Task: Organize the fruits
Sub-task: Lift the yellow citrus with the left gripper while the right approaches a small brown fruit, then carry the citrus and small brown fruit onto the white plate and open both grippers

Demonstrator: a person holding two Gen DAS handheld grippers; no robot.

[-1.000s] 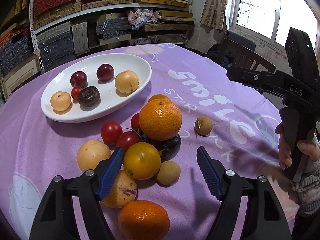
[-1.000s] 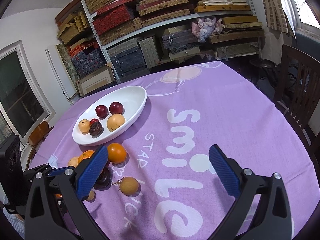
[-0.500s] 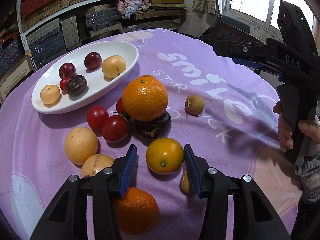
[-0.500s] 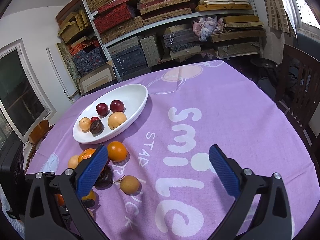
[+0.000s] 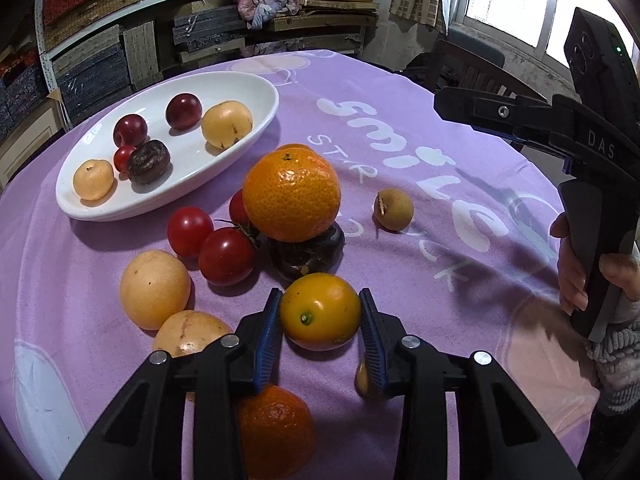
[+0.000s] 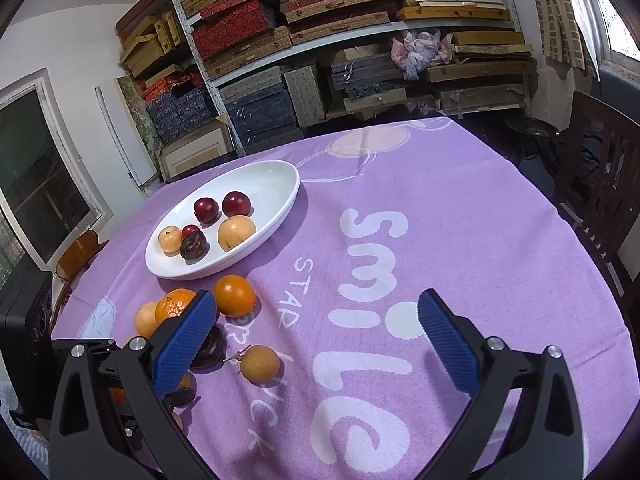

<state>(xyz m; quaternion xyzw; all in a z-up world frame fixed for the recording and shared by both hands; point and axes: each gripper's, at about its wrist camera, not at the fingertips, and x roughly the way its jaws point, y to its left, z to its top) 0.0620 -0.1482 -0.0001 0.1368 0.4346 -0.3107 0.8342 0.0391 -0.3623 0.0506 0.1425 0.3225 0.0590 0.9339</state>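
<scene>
Your left gripper [image 5: 320, 312]: jaws closing, blue pads flanking yellow-orange citrus [image 5: 319, 311] on both sides, fruit squarely between, pads at or just off skin. Fruit round, no long axis; stem end faces you. White oval dish [image 5: 256, 92] lies ahead and up-left, beyond big orange [image 5: 292, 194] and tomatoes [image 5: 226, 255]. Judgement: lift clear over pile first. Your right gripper [image 6: 316, 336]: jaws wide, empty, well apart from fruit; left hand nearer.
</scene>
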